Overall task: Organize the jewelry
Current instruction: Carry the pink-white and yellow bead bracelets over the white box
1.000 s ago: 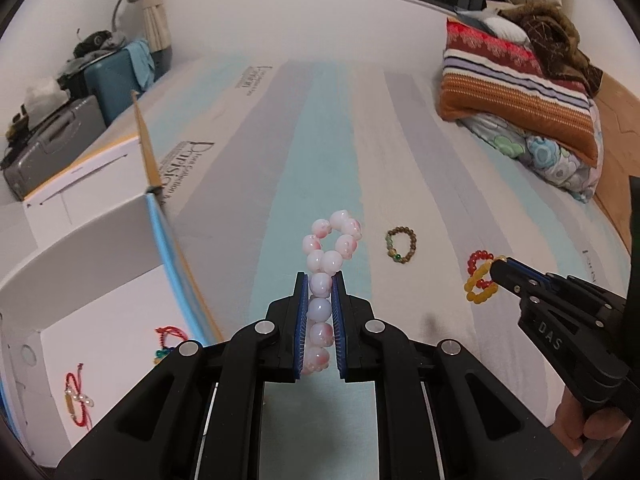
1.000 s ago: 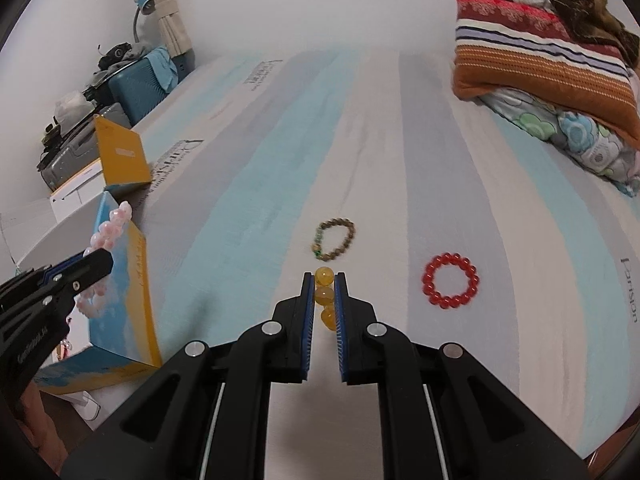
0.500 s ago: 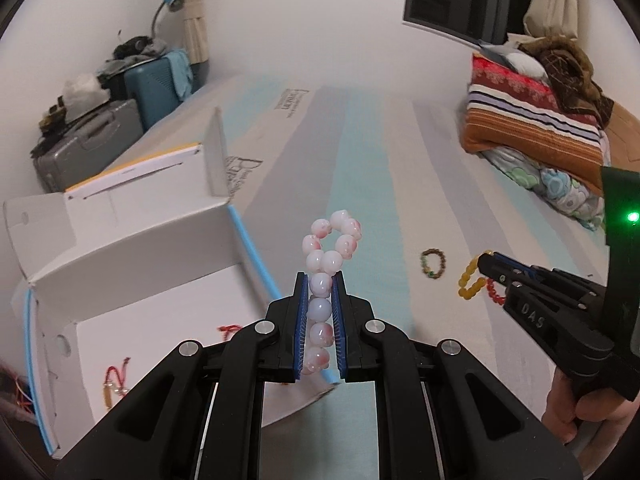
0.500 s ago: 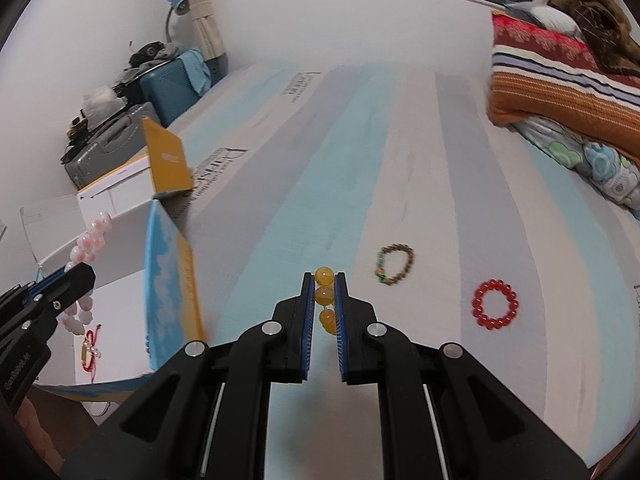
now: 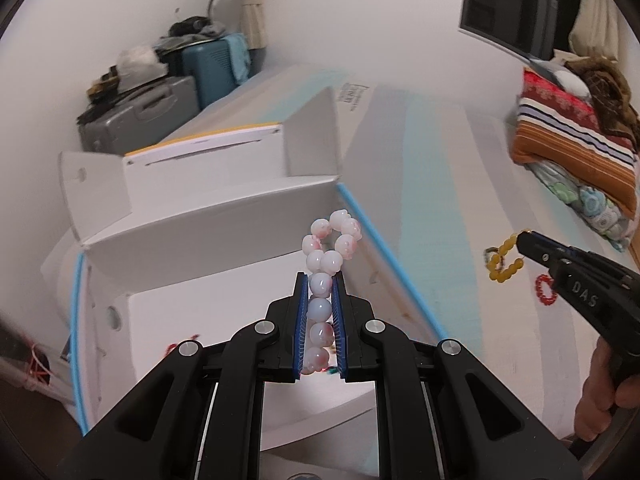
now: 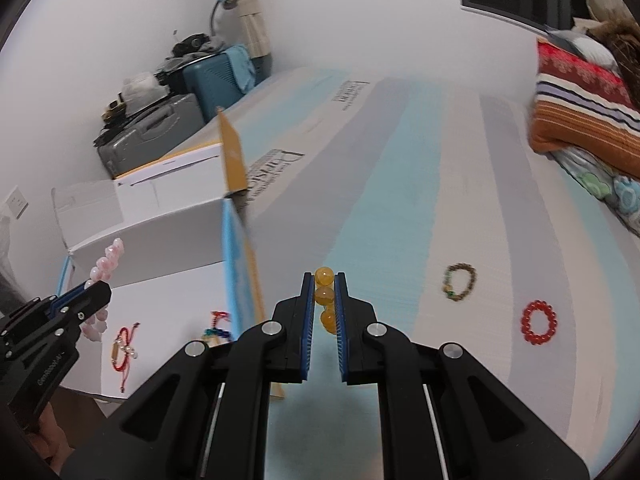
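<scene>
Left hand-held gripper [image 5: 320,280] is clamped tight on the pink-and-white bead bracelet [image 5: 330,244], several beads pinched between the blue pads and the free loop curling up past the tips. It hangs over the open white cardboard box [image 5: 208,216], just inside the blue-edged wall. Down on the box floor lie a red cord bracelet [image 6: 124,344] and, close to the wall, a small multicoloured piece [image 6: 218,326].

Over on the right, the right hand-held gripper [image 6: 324,280] is closed on the yellow bead bracelet [image 6: 325,298], three amber beads lined up between its pads; in the left wrist view the rest of that bracelet dangles from its tip above the bed. This one is outside the box, over the striped bedsheet [image 6: 380,208] beside the box's near wall.

Resting on the sheet, well apart from both grippers: a brown-green bead bracelet [image 6: 460,282] and, nearer the bed's edge, a red bead bracelet [image 6: 539,322]. Folded striped blankets [image 6: 588,120] sit at the far right, suitcases [image 6: 160,132] against the wall to the left.
</scene>
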`<state>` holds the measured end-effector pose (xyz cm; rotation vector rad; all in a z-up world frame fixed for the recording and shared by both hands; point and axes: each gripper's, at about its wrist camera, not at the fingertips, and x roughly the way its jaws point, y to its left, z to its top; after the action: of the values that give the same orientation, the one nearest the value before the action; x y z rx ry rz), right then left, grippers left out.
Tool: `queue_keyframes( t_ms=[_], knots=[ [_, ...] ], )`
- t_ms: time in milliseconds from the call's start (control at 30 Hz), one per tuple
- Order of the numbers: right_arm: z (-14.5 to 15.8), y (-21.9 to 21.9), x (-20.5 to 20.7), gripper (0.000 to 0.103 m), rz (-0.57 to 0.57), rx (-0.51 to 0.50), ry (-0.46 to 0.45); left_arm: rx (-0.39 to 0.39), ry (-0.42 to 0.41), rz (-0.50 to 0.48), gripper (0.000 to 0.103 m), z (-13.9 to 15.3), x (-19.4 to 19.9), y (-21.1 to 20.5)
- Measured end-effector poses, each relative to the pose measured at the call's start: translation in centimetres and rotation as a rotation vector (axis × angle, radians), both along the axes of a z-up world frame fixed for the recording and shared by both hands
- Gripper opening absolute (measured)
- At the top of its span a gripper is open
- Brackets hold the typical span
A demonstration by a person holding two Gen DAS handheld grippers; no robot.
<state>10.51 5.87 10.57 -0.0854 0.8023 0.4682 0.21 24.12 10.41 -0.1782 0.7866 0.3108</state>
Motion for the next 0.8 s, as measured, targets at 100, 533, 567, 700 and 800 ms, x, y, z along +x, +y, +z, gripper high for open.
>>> queue_keyframes(
  t_ms=[100, 533, 567, 700, 800],
  knots=[
    [0.0, 1.7, -0.7, 0.009, 0.031, -0.002, -0.002, 0.002, 0.006, 0.035, 0.011, -0.3, -1.1, 1.6],
    [-0.9, 8.9, -3.5, 0.009, 0.169, -0.039, -0.009, 0.008, 0.038, 0.206, 0.011, -1.4, -4.3, 7.9],
    [-1.2, 9.5, -3.7, 0.009, 0.179, -0.047, -0.008, 0.007, 0.043, 0.218, 0.011, -1.6, -4.4, 8.3],
    [-2.3, 11.7, -4.2, 0.009, 0.215, -0.08, 0.003, -0.004, 0.073, 0.251, 0.011, -2.8, -4.7, 9.8],
    [-3.3, 12.8, -4.1, 0.009, 0.229, -0.106, 0.02, -0.012, 0.095, 0.273, 0.011, -3.7, -4.8, 10.7]
  ],
)
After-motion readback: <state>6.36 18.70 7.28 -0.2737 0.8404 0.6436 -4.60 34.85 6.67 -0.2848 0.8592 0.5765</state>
